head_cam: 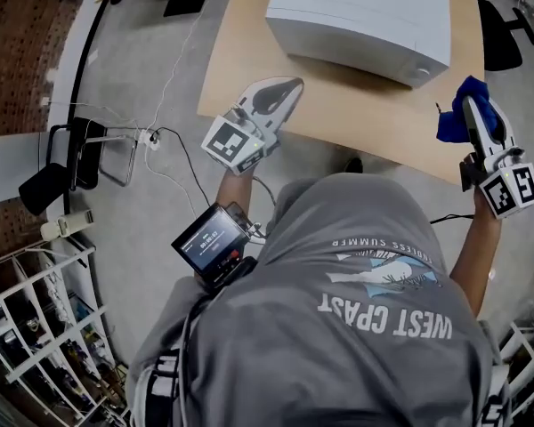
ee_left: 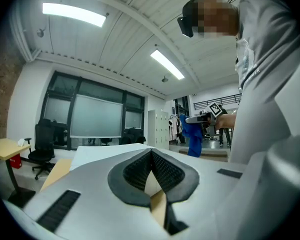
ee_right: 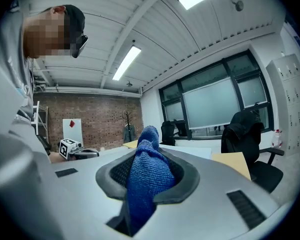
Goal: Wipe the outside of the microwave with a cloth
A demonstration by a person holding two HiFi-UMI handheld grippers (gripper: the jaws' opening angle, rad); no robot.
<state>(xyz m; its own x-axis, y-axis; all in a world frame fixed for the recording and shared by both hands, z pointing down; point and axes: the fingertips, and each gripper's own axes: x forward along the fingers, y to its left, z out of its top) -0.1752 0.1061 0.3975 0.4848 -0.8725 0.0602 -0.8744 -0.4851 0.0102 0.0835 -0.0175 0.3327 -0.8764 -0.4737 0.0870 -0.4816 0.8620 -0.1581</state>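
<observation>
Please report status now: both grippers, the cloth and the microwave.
Left gripper shut, empty. Right gripper shut on blue cloth. Microwave on table, no gripper touching it. Nothing in the way.

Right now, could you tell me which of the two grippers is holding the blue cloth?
The right gripper: the blue cloth is clamped between its jaws. The left gripper is shut and empty.
</observation>
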